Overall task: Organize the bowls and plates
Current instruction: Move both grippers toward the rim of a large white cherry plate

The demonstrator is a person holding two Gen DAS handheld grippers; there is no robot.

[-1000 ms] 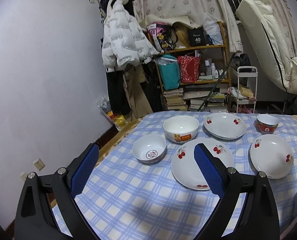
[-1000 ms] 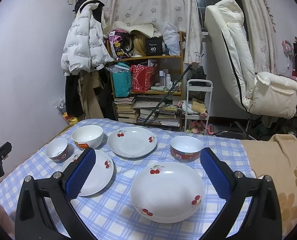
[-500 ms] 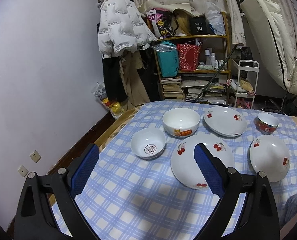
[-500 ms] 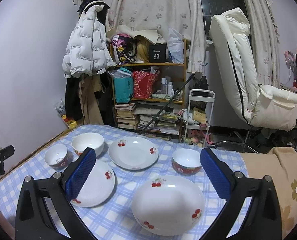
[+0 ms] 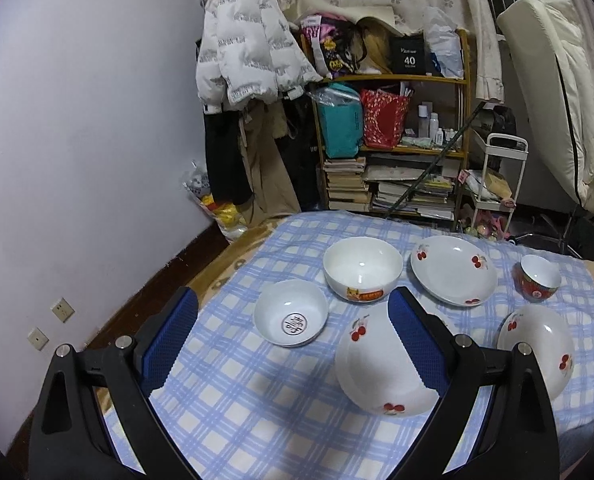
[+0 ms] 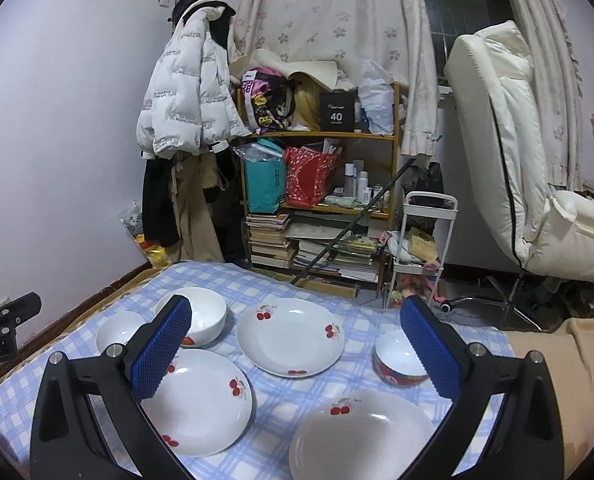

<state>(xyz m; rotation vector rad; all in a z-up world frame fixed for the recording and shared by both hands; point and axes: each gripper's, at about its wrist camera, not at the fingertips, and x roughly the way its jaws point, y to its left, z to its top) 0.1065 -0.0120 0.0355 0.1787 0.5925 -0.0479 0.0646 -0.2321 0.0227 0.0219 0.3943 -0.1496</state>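
On a blue checked tablecloth (image 5: 233, 404) sit three white cherry-patterned plates and three bowls. In the left wrist view a small white bowl (image 5: 291, 313) lies just beyond my open left gripper (image 5: 293, 340). A larger white bowl (image 5: 362, 274) stands behind it, and a cherry plate (image 5: 377, 372) lies partly behind the right finger. In the right wrist view my open right gripper (image 6: 295, 346) hovers over the plates: one far plate (image 6: 290, 336), one left plate (image 6: 201, 400), one near plate (image 6: 361, 436). A red bowl (image 6: 397, 356) sits by the right finger. Both grippers hold nothing.
Beyond the table stand a cluttered wooden shelf (image 6: 321, 208), a small white cart (image 6: 421, 248) and a white recliner (image 6: 509, 184). A white jacket (image 5: 245, 52) hangs on the wall at the left. A brown blanket (image 6: 557, 364) covers the table's right end.
The left wrist view has tipped down and drawn nearer, so the dishes look larger. The right gripper has tilted up, so the plates sit lower in its view. Both stay open.
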